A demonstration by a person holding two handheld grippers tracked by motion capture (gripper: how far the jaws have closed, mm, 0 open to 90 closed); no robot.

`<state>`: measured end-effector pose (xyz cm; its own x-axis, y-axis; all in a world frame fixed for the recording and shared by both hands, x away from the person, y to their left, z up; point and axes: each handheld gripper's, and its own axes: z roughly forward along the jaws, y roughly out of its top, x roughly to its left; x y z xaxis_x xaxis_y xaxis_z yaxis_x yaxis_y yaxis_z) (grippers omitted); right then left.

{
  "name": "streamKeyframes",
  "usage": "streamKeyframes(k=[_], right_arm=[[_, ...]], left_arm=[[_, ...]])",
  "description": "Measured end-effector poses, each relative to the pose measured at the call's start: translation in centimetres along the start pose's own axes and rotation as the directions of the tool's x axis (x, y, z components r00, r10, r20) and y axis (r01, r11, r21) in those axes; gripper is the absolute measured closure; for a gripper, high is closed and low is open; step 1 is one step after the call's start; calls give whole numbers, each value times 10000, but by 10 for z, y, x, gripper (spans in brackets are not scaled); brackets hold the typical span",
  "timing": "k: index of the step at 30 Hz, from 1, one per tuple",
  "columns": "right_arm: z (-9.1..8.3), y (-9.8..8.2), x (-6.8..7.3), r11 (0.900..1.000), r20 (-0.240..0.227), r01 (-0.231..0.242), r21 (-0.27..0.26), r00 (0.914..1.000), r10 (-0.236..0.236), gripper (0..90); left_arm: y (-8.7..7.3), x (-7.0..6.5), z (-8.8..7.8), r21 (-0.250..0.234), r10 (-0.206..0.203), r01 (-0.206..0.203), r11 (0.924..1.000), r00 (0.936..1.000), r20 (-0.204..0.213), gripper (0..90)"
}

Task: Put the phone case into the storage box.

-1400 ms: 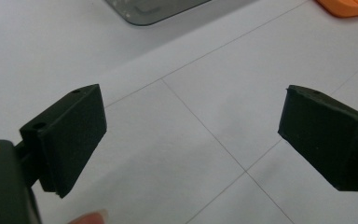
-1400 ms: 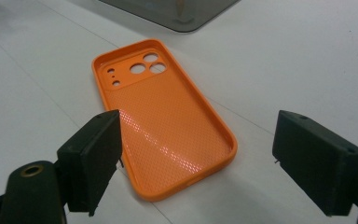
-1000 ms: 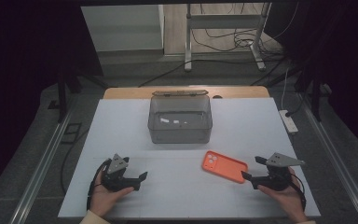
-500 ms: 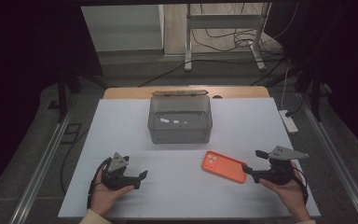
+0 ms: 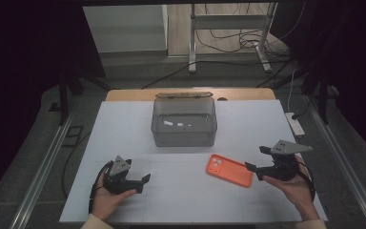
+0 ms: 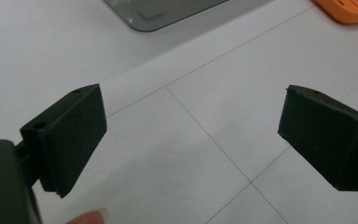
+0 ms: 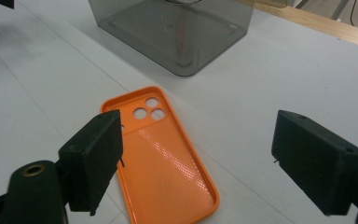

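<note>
An orange phone case (image 5: 229,170) lies inside-up on the white table (image 5: 124,133), right of centre. In the right gripper view the case (image 7: 163,158) lies just ahead, its camera cut-outs at the far end. My right gripper (image 5: 256,158) is held just right of the case, open, with nothing between its jaws (image 7: 196,158). A clear grey box (image 5: 184,122) stands at mid-table, lidless. My left gripper (image 5: 144,183) rests low at the front left, open and empty (image 6: 191,135), pointing toward the box corner (image 6: 163,11).
The box lid (image 5: 183,95) lies behind the box on a wooden strip. A white power strip (image 5: 295,124) sits at the table's right edge. Cables and stand legs are on the floor beyond. The white tabletop is bare between the grippers.
My right gripper has lifted and shifted forward and left, closer to the orange case. The left gripper has barely moved. Case and box are unmoved.
</note>
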<state>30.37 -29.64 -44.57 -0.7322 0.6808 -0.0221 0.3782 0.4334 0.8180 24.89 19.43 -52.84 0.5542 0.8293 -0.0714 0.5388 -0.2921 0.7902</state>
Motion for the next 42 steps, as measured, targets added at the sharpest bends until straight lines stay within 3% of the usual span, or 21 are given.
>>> streamKeyframes(k=[6, 21, 35, 42], right_arm=[[-3, 9, 0, 9997, -77, 199, 166, 9998, -198, 173], [7, 35, -2, 9945, -168, 675, 807, 9977, -664, 166], [22, 47, -8, 9861, -405, 720, 1497, 9970, -666, 169], [32, 50, -9, 9772, -472, 738, 1989, 9967, -656, 171]], left_arm=[[0, 0, 0, 16, -11, 11, 10000, 10000, -2, 76], [2, 0, 2, -22, -55, 55, 10000, 10000, 9, 76], [2, 0, 1, -8, 48, -48, 10000, 10000, 9, 78], [1, 0, 2, 32, 26, -26, 10000, 10000, 10, 77]])
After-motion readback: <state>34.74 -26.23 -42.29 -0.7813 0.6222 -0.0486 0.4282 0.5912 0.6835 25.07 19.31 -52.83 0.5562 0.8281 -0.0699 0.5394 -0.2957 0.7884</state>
